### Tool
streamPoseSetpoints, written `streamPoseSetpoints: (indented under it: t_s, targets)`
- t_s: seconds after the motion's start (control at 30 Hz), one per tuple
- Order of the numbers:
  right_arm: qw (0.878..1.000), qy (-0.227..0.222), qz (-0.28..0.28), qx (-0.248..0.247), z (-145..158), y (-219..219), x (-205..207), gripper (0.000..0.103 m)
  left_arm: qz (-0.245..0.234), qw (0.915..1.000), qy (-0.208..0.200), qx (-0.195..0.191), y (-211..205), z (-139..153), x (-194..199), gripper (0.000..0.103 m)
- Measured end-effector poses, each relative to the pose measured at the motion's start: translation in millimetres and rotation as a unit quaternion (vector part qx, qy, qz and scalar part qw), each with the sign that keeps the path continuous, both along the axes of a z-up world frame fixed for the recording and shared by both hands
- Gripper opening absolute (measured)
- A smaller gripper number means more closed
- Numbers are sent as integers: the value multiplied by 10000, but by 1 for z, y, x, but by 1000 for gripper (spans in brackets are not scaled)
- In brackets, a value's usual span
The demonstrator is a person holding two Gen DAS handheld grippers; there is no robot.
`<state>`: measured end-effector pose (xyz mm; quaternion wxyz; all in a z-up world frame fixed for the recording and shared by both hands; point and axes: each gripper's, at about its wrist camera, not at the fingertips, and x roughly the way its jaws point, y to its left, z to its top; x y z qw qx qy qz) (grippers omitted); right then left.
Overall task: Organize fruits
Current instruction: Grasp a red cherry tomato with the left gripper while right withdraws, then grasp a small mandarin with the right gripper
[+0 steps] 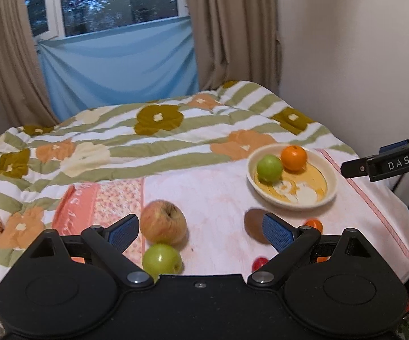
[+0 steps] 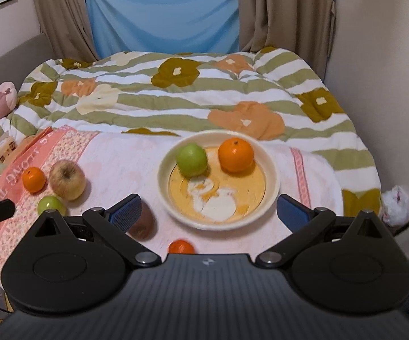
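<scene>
Bare towel (image 2: 125, 167) lies between the bowl (image 2: 272, 187) and the russet apple (image 2: 67, 180); a kiwi (image 2: 143, 226) blocks its near end.

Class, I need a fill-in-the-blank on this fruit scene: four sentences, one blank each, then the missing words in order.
1. The bowl holds ____ fruits.
2. The fruit beside the orange in the bowl is coloured ____.
3. Both the left gripper and the right gripper are ____.
4. The large apple lies outside the bowl on the ____ towel.

Missing words: two; green; open; pink
</scene>
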<state>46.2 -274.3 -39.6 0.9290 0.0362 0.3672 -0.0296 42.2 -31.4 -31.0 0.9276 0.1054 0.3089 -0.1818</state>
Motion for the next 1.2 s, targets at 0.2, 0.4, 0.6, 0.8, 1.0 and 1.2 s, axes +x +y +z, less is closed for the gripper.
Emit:
streamPoseSetpoints:
  t_s: [0.2, 0.4, 0.6, 0.8, 1.0, 1.2]
  targets:
    - [9996, 195, -168, 89, -24, 29, -17, 103, -376, 9989, 281, -12, 15, -26, -6, 92]
    - [9986, 390, -337, 90, -56, 48, -26, 103, -679, 9955, 650, 151, 19, -63, -5, 82]
    - [9969, 546, -521, 200, -87, 57, -25, 103, -789, 9905, 1090, 291, 16, -101, 3, 66]
    - [9955, 702, -598, 222, -107, 61, -25, 103, -848, 9879, 1247, 352, 12, -120, 6, 53]
    - [9951, 756, -607, 213, -117, 63, -22, 99, -892, 9863, 1326, 417, 7, -132, 11, 39]
    - [9949, 788, -607, 185, -123, 64, -17, 92, -908, 9869, 1273, 399, 6, -133, 12, 33]
